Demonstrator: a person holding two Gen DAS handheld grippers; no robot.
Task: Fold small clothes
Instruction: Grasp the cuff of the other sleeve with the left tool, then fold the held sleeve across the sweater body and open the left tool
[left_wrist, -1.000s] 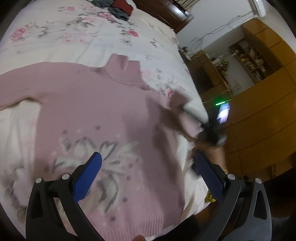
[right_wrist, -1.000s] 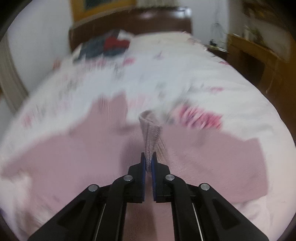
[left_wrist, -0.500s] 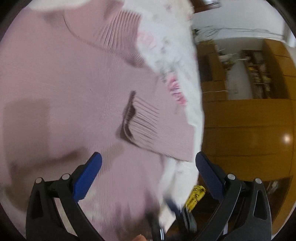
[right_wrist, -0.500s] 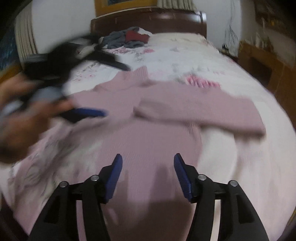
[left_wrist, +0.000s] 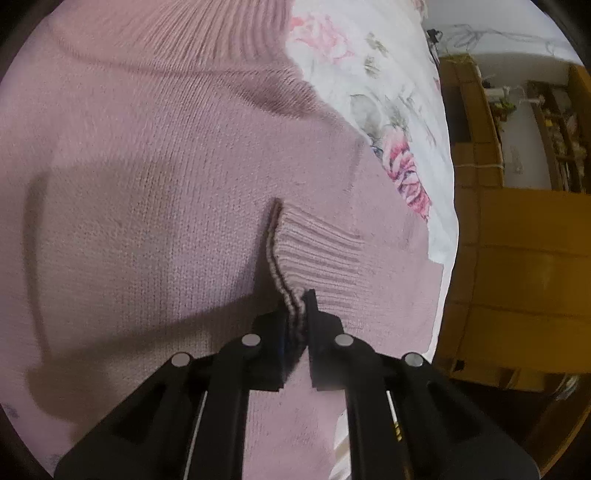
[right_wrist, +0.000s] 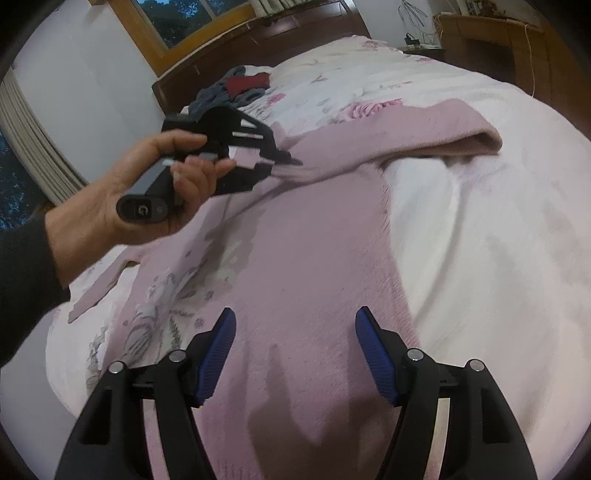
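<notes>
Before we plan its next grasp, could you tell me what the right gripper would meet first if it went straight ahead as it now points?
Probably the pink sweater lying on the bed: the open right gripper points down over its body, nothing showing between.

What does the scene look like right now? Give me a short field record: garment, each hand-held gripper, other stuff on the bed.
garment: pink sweater spread on the floral bed cover
folded part: one sleeve laid across the chest, its ribbed cuff near the middle
left hand-held gripper: shut on the cuff edge
right hand-held gripper: open, above the lower body of the sweater, holding nothing
other items: pile of dark and red clothes near the headboard
</notes>
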